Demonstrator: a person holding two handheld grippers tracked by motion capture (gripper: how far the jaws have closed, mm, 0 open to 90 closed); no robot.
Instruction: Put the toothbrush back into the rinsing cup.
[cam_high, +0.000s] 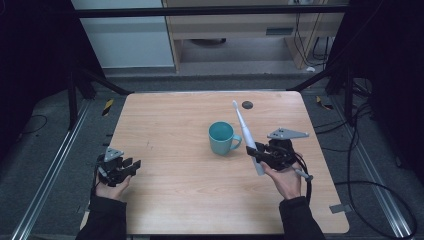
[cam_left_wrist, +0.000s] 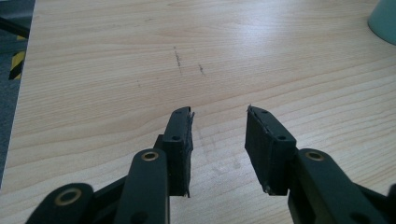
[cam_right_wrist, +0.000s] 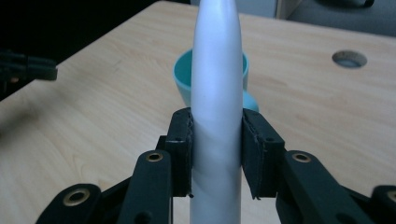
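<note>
A big wooden table (cam_high: 175, 200) holds a teal mug (cam_high: 221, 138). Just beside the mug, the right gripper (cam_high: 261, 154) squeezes a white electric toothbrush (cam_high: 246, 131). The left gripper (cam_high: 131, 165) is open with nothing in it. The smooth toothbrush might slip and bump the mug.

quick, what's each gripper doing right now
Left gripper: open, empty, over the table.
Right gripper: shut on the toothbrush, beside the mug.
</note>
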